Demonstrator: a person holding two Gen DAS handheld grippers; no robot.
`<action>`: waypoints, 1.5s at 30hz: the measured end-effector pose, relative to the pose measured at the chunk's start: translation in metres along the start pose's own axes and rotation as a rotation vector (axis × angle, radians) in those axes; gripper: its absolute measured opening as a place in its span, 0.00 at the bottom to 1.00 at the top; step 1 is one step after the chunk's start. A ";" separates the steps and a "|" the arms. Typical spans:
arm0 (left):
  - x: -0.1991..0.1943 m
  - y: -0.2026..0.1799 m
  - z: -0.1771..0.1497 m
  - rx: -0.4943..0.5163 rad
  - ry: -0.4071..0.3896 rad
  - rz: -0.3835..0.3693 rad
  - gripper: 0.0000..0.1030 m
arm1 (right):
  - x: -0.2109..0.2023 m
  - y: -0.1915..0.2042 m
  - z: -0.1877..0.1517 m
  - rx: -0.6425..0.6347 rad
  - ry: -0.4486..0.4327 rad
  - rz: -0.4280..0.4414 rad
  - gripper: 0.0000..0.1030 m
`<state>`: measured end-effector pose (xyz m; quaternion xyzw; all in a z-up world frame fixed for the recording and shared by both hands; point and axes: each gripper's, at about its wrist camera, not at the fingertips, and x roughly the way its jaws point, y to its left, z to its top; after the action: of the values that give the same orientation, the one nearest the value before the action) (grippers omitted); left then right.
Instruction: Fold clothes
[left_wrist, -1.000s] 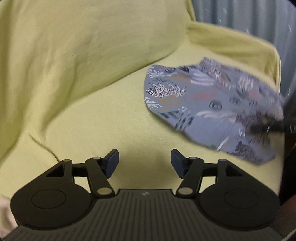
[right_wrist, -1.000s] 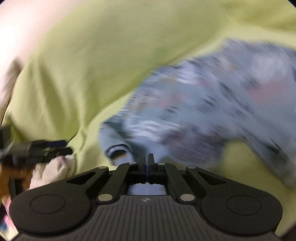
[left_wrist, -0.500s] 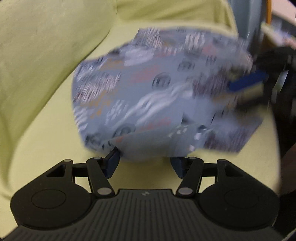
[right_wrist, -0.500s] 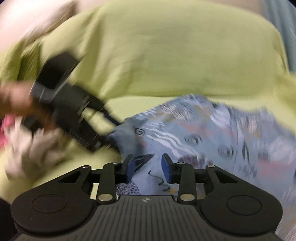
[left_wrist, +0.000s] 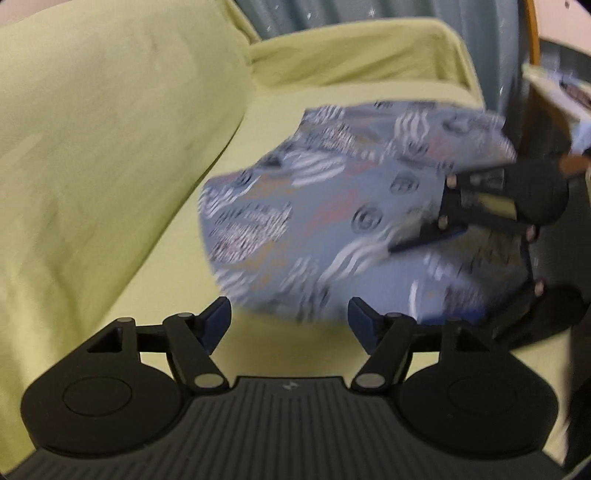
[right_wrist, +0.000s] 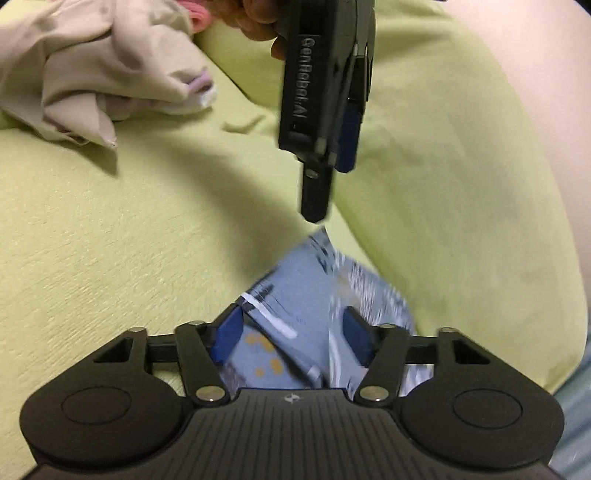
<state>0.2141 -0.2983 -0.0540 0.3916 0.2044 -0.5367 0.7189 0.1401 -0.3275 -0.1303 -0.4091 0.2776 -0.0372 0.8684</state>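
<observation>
The blue patterned garment (left_wrist: 332, 218) is lying on the seat of the yellow-green sofa (left_wrist: 110, 166), its print blurred. My left gripper (left_wrist: 290, 321) is hovering just in front of its near edge, the fingers standing wide apart and holding nothing. My right gripper (right_wrist: 291, 332) is also spread open, with the cloth lying between and under its blue pads (right_wrist: 227, 332). Farther left on the sofa a crumpled beige cloth (right_wrist: 92, 70) is resting.

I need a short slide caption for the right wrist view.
Open right gripper over patterned blue garment on green sofa cover.
</observation>
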 end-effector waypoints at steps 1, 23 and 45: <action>-0.001 0.000 -0.004 0.031 0.015 0.022 0.64 | 0.001 0.001 0.000 -0.009 -0.008 -0.002 0.40; 0.059 -0.011 0.011 1.265 0.092 0.158 0.66 | -0.068 -0.107 -0.035 0.824 -0.093 0.098 0.05; 0.216 0.057 0.038 1.763 -0.016 0.090 0.02 | -0.052 -0.131 -0.109 1.165 0.004 0.155 0.05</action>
<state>0.3361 -0.4535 -0.1660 0.8077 -0.3048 -0.4727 0.1769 0.0618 -0.4746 -0.0668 0.1571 0.2420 -0.1206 0.9498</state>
